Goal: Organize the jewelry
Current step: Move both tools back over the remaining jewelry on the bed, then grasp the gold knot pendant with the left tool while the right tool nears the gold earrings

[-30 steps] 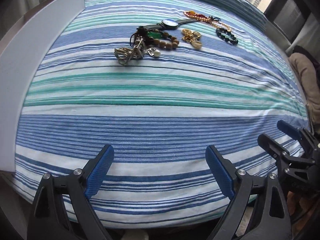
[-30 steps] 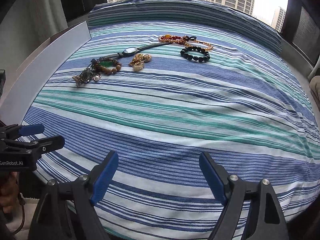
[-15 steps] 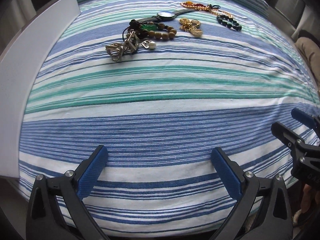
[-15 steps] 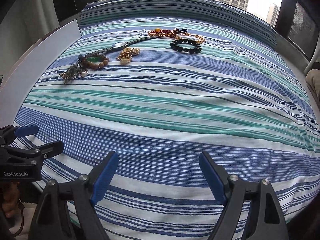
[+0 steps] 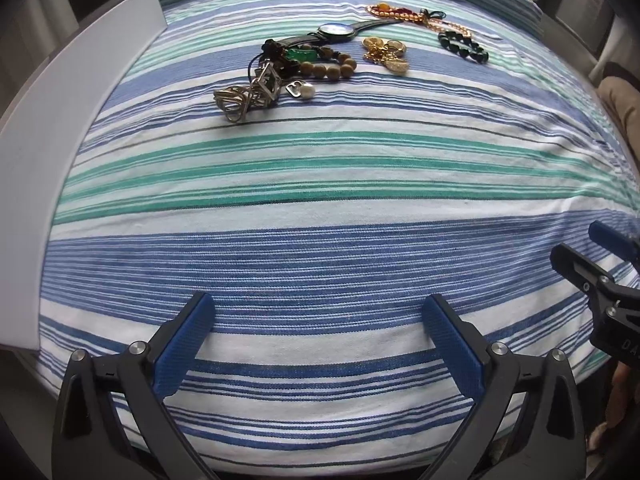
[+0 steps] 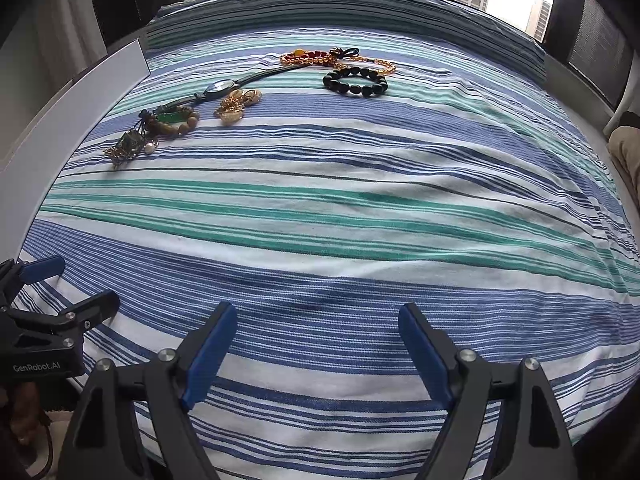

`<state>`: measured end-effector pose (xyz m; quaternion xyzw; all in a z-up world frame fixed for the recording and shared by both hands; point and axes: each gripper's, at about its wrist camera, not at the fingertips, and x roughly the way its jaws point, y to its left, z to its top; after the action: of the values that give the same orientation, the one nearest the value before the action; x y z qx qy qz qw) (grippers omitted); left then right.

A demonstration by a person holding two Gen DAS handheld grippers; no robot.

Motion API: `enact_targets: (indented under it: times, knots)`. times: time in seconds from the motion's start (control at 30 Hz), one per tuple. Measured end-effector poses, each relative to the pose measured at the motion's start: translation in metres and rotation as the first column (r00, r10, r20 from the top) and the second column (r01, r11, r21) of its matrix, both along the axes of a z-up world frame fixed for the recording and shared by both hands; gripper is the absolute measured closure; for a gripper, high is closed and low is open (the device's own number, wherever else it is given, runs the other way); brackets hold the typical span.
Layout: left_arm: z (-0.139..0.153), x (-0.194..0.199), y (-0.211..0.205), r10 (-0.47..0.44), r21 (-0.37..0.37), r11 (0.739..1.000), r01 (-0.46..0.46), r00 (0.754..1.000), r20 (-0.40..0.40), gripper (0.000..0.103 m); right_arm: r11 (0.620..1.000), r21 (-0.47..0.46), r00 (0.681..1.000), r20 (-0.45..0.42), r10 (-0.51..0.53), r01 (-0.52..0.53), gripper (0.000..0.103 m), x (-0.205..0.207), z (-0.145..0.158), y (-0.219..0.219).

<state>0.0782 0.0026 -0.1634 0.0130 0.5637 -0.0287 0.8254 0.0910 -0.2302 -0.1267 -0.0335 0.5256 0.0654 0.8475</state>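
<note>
While both pairs of jaws stand spread with nothing between them, the left gripper (image 5: 318, 344), whose jaws have just been opening wider, and the right gripper (image 6: 318, 350) hover over the near edge of the striped bed cover (image 5: 320, 248). Well ahead of the jaws lies the jewelry: a silver metal cluster (image 5: 244, 96), a pearl (image 5: 307, 90), a wooden bead bracelet (image 5: 328, 66), a wristwatch (image 5: 338, 31), gold pieces (image 5: 386, 54), a black bead bracelet (image 6: 355, 82) and an amber bead strand (image 6: 308, 57).
</note>
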Motion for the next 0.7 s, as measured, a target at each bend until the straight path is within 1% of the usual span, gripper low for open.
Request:
enact_targets:
  times: [0.07, 0.17, 0.23, 0.3, 0.33, 0.37, 0.43, 0.5, 0.6, 0.63, 0.67, 0.7]
  knots:
    - [0.004, 0.005, 0.003, -0.009, -0.030, 1.000, 0.009, 1.000, -0.017, 0.001, 1.000, 0.002, 1.000, 0.002, -0.001, 0.001, 0.018, -0.001, 0.001, -0.001]
    - [0.023, 0.024, 0.018, -0.021, -0.106, 0.994, 0.018, 1.000, -0.019, 0.001, 1.000, 0.011, 1.000, 0.005, -0.006, 0.006, 0.018, -0.001, 0.003, -0.003]
    - [0.038, 0.046, 0.030, -0.023, -0.153, 0.988, 0.020, 1.000, -0.018, 0.001, 1.000, 0.015, 1.000, 0.011, -0.009, 0.009, 0.018, -0.002, 0.005, -0.005]
    - [0.046, 0.074, 0.040, -0.038, -0.212, 0.977, 0.025, 0.998, -0.058, 0.001, 1.000, 0.019, 1.000, 0.013, -0.010, 0.010, 0.018, -0.001, 0.006, -0.006]
    - [0.047, 0.087, 0.044, -0.041, -0.234, 0.972, 0.022, 0.996, -0.075, 0.001, 1.000, 0.020, 1.000, 0.012, -0.010, 0.010, 0.018, -0.001, 0.006, -0.006]
    - [0.047, 0.099, 0.047, -0.041, -0.240, 0.971, 0.019, 0.995, -0.089, 0.001, 1.000, 0.023, 1.000, 0.012, -0.011, 0.011, 0.018, 0.000, 0.006, -0.007]
    - [0.046, 0.119, 0.048, -0.034, -0.192, 0.981, 0.015, 0.995, -0.092, 0.001, 1.000, 0.030, 1.000, 0.010, -0.011, 0.010, 0.018, 0.000, 0.006, -0.007]
    - [0.041, 0.132, 0.042, -0.061, -0.156, 0.987, 0.046, 0.994, -0.093, 0.002, 0.999, 0.036, 1.000, 0.010, -0.011, 0.011, 0.018, -0.001, 0.006, -0.007]
    - [0.028, 0.143, 0.035, -0.078, -0.145, 0.988, 0.058, 0.988, -0.135, 0.016, 0.999, 0.039, 1.000, 0.008, -0.014, 0.014, 0.018, -0.003, 0.006, -0.009]
    - [0.024, 0.145, 0.033, -0.082, -0.145, 0.988, 0.061, 0.986, -0.142, 0.018, 0.999, 0.040, 1.000, 0.008, -0.016, 0.016, 0.018, -0.003, 0.006, -0.010]
    - [0.021, 0.147, 0.032, -0.079, -0.135, 0.989, 0.059, 0.987, -0.143, 0.018, 0.999, 0.040, 1.000, 0.009, -0.018, 0.018, 0.018, -0.004, 0.006, -0.011]
    - [0.019, 0.148, 0.030, -0.073, -0.120, 0.991, 0.057, 0.988, -0.138, 0.020, 0.999, 0.039, 1.000, 0.010, -0.020, 0.020, 0.018, -0.004, 0.006, -0.012]
